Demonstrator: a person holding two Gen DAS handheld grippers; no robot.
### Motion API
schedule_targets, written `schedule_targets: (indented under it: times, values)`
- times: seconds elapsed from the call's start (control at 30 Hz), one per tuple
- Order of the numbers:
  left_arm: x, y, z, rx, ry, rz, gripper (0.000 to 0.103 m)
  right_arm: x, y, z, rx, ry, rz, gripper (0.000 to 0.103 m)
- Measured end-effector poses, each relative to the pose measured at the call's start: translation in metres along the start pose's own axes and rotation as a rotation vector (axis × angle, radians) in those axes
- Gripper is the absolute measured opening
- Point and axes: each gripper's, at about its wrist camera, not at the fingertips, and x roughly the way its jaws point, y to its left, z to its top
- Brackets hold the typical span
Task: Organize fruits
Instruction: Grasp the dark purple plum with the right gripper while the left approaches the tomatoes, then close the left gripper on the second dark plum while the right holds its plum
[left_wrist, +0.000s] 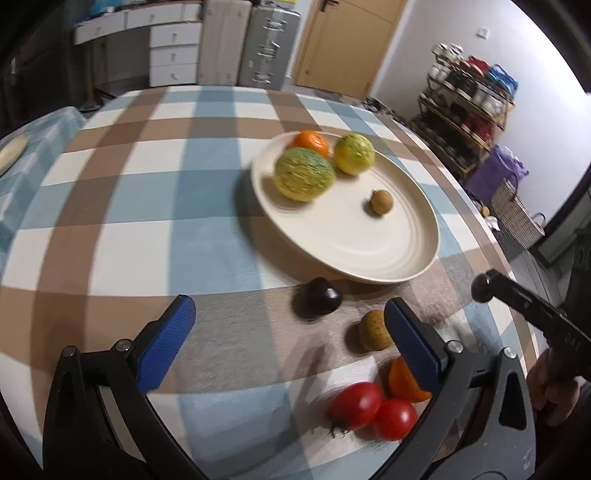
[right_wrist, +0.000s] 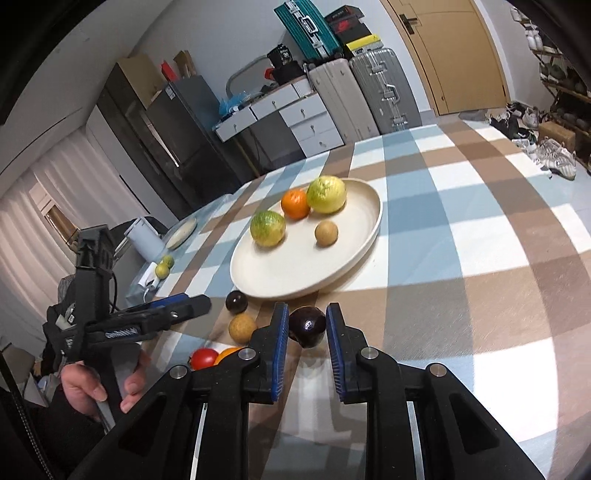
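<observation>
The right gripper (right_wrist: 307, 325) is pinched shut on a dark purple fruit (right_wrist: 307, 327) — round, glossy, perhaps a passion fruit — caught between the blue pads at their very tips and, by my reading, lifted just clear of the checked tablecloth (right_wrist: 461, 229). It has no long axis to speak of, so orientation hardly matters; direction does. From the claw, the cream plate (right_wrist: 369, 236) lies at about twelve o'clock, its near rim close ahead. On it sit two green-yellow citrus, an orange and a small brown fruit; the open floor is the near half, the side facing the claw.

The left gripper (left_wrist: 290, 317) stands wide open and holds nothing. In its own view a second dark fruit (left_wrist: 318, 301) lies between the fingers near their tips, a brown fruit (left_wrist: 373, 329) right against the right finger at two o'clock, two tomatoes (left_wrist: 373, 408) lower down — all off the plate.

The plate looks within reach of both hands, but only the right one is loaded, so a short forward carry seems next.
</observation>
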Motion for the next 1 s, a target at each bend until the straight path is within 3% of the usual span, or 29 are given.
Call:
schedule_targets:
  times: [0.17, 0.4, 0.57, 0.63, 0.77, 1.0]
  values:
    - [0.013, -0.005, 0.002, 0.017, 0.032, -0.050, 0.097, 0.002, -0.003, 0.005, -0.001, -0.008, 0.004, 0.021]
    - [0.019, 0.000, 0.007, 0.011, 0.038, -0.117, 0.070, 0.010, 0.002, 0.010, -0.033, -0.013, 0.027, 0.021]
    - [0.021, 0.002, 0.007, 0.014, 0.048, -0.128, 0.063, 0.014, 0.001, 0.011, -0.028, -0.005, 0.026, 0.021]
    - [0.021, 0.003, 0.007, 0.021, 0.047, -0.132, 0.054, 0.014, 0.000, 0.011, -0.025, -0.001, 0.022, 0.021]
    - [0.024, 0.005, 0.006, 0.015, 0.066, -0.172, 0.025, 0.016, 0.001, 0.010, -0.027, 0.004, 0.025, 0.021]
    - [0.013, -0.001, 0.006, 0.034, 0.054, -0.177, 0.023, 0.012, 0.010, 0.012, -0.039, 0.001, 0.021, 0.021]
